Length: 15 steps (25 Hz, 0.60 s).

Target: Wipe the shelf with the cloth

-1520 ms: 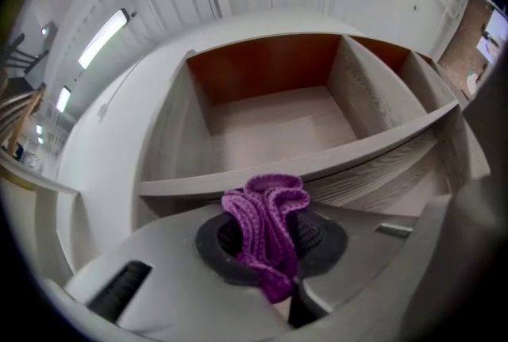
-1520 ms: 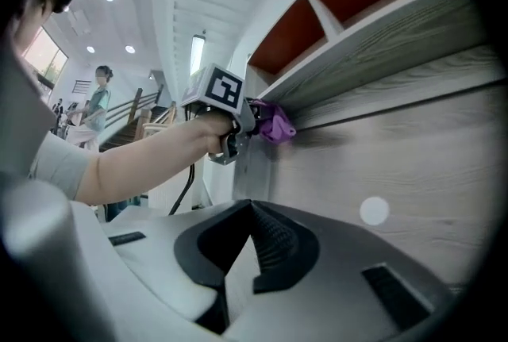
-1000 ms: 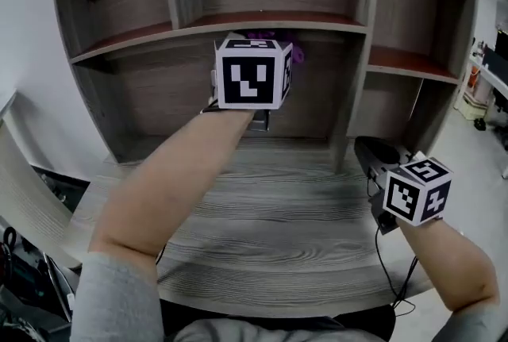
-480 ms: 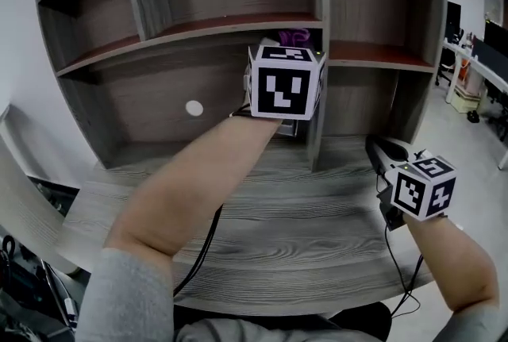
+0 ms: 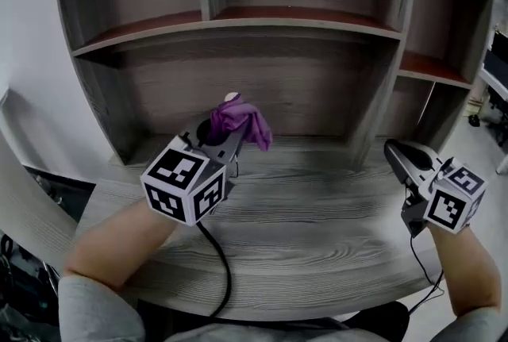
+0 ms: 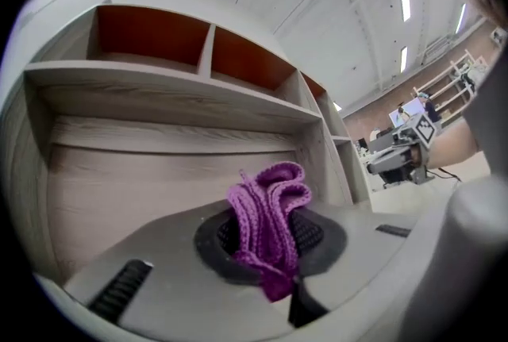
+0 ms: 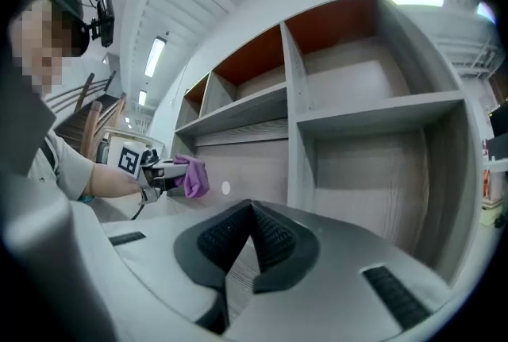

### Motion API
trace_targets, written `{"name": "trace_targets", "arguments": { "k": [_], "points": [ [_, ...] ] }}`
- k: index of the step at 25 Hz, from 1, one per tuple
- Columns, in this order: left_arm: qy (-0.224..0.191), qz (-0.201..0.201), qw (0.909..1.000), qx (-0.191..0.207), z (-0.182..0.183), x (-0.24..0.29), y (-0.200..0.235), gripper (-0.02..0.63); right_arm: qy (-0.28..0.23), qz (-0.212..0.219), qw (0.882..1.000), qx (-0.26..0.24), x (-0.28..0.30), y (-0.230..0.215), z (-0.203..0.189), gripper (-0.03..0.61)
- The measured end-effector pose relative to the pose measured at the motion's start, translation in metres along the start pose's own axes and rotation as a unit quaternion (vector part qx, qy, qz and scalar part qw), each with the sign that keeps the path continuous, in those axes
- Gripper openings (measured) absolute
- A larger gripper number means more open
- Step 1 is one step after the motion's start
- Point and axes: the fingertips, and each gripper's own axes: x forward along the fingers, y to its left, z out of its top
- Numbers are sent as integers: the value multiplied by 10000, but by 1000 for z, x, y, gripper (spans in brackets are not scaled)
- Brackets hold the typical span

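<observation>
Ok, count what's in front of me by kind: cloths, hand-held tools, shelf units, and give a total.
Cloths: 1, the purple cloth, clamped in the left tool
Tools: 2, the left tool and the right tool, which holds nothing
Shelf units: 1, the wooden shelf unit
Total: 4

Nothing legible on screen: no words, numbers or brand names. Only black-and-white square patterns show, on the left cube of the left gripper and the right cube of the right gripper.
</observation>
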Motion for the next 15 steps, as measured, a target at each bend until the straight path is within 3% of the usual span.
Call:
{"name": "trace_targets", "arguments": {
  "k": [7,12,15],
  "points": [
    [-61,-1278,9913,-306,-42,-29,-3,63,3,-824,9966,56,-2,20,5,21],
    [-100,-1768,9823,-607,-52,-39,-14,63,-124,-1291,9915,-73,-7,29,7,21],
    [-67,-1860,9803,-664,-59,-40,-19,63,-65,-1318,9912,-80,-22,34,1,21]
  ]
}}
